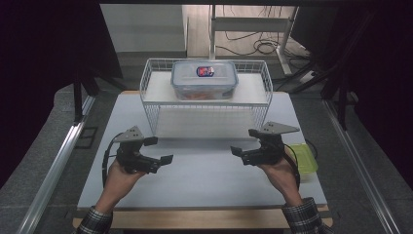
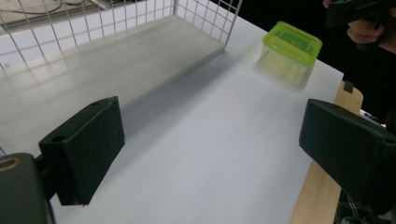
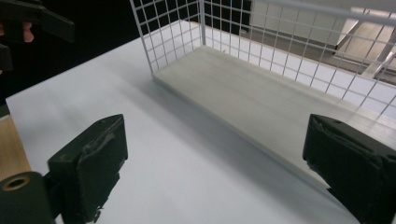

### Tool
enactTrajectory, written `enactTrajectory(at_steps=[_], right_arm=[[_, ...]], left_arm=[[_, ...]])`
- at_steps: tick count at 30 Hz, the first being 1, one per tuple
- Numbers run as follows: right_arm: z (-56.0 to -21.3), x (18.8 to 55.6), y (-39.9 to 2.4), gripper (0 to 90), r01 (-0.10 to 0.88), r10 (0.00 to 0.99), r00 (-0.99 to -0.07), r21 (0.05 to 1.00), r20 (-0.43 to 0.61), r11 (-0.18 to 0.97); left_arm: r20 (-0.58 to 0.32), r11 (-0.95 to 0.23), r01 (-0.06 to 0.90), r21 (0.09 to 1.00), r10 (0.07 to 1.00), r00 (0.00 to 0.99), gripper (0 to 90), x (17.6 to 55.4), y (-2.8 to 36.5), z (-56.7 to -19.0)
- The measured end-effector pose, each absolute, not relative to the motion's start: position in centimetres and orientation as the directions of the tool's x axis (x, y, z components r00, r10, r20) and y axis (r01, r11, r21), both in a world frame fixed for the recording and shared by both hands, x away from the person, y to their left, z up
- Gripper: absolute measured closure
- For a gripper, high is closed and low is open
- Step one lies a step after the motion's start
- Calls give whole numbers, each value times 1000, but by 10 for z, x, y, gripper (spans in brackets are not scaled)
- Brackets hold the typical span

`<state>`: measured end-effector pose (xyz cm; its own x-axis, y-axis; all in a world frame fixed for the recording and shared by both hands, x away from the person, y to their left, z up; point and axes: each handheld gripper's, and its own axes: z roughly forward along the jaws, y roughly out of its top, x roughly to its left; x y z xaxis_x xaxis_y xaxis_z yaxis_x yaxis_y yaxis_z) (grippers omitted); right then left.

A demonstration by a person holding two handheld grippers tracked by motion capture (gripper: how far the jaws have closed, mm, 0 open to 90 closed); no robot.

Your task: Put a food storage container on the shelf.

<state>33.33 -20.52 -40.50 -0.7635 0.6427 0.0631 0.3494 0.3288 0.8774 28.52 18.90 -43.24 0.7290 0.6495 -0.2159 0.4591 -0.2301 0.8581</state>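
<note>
High view: white wire rack [image 1: 158,105] stands at the far middle of the white table [image 1: 204,180]. On its upper shelf sits a clear lidded container [image 1: 204,79], long axis running left-right, lid up. Left gripper [image 1: 158,150] hovers near-left, jaws wide, empty. Right gripper [image 1: 246,142] hovers near-right, jaws wide, empty. Green-lidded box [image 1: 305,161] rests just right of the right hand [image 1: 277,170], at the table's right edge.

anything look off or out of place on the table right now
Nothing stands out. The clear lidded container sits level on top of the wire rack, the green container rests upright near the table's right edge, and the left gripper and right gripper are open above the white tabletop.
</note>
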Motion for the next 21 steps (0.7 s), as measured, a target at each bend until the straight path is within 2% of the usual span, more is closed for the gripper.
enactTrajectory(at_steps=[12,21], right_arm=[[-423,304,-213,30,325,647,-762,886,38,331],[-445,283,-214,29,310,633,-774,872,0,379]], left_arm=[[-170,-253,436,864,668,724,47,259,186,-461],[-161,-254,460,851,707,688,42,239,193,-491]])
